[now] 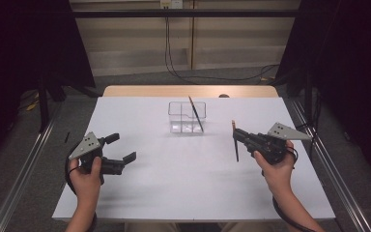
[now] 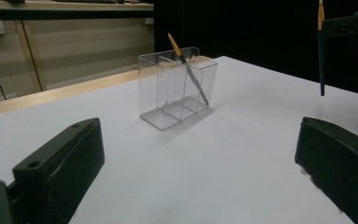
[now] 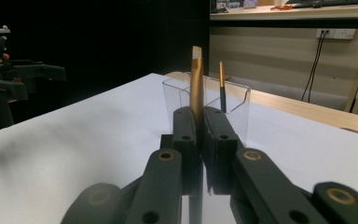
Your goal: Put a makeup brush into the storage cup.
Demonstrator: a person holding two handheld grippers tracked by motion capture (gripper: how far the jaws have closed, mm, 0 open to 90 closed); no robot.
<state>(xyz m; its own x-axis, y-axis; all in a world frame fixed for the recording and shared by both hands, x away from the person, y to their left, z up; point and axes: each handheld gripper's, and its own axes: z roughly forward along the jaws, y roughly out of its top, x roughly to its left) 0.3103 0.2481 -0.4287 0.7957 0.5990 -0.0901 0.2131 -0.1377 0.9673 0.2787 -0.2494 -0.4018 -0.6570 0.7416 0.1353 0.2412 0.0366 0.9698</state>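
- Two tongs are over the white surface (image 1: 183, 179), one in each of the person's hands.
- Right tongs (image 1: 235, 135) are pressed together on a pencil-like stick (image 1: 235, 145), pinching it near its gold upper end; the stick hangs upright, its dark lower end just above the surface.
- In the right gripper view the gold end (image 3: 196, 84) rises between the closed jaws.
- Left tongs (image 1: 123, 147) are spread wide with nothing between them, low over the surface's left part.
- Clear divided holder (image 1: 187, 117) stands near the far middle of the surface, well apart from both tongs.
- One more stick (image 1: 195, 113) leans tilted inside the holder; which compartment is unclear.
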